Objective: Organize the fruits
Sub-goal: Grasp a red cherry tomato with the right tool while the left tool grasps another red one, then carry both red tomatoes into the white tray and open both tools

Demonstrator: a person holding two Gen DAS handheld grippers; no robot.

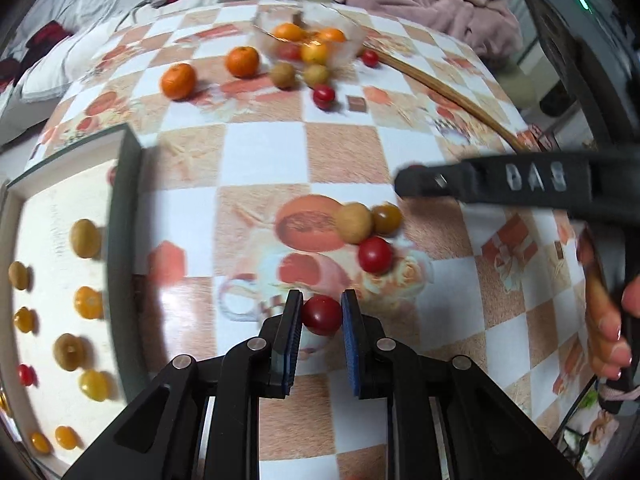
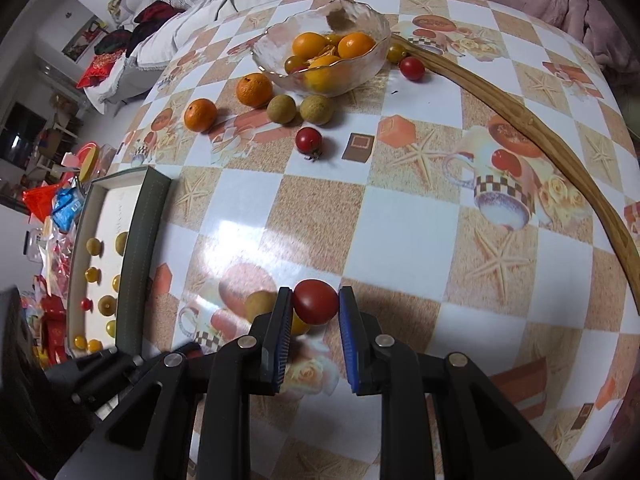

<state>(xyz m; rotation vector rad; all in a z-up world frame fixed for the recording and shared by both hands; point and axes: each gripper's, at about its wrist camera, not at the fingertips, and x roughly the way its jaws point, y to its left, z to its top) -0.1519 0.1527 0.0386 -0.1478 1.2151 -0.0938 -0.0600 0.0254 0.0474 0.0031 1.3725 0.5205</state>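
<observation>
- In the left wrist view, the left gripper (image 1: 321,312) has a red cherry tomato (image 1: 321,315) between its blue pads; the left pad seems to touch it, a thin gap shows at the right pad, so whether it is clenched on the fruit cannot be told
- In the right wrist view, the right gripper (image 2: 314,306) has another red cherry tomato (image 2: 315,301) between its fingertips; both pads look close to its sides, but real contact cannot be told either
- Just left of that tomato, a tan longan (image 2: 260,307) and a yellow fruit below it are partly hidden behind the left finger
- The glass bowl (image 2: 372,20) stands at the far side of the table, holding oranges and small tomatoes; its contents overlap and are hard to count
- Two tangerines (image 2: 254,89), two longans and a red cherry tomato (image 2: 308,139) lie loose just near of the bowl
- The tray (image 1: 124,184) sits at the left with rows of small yellow, tan and red fruits; its near end is cut off by the frame
- The left wrist view is blurred
- A curved wooden strip (image 2: 520,112) runs along the right side of the table
</observation>
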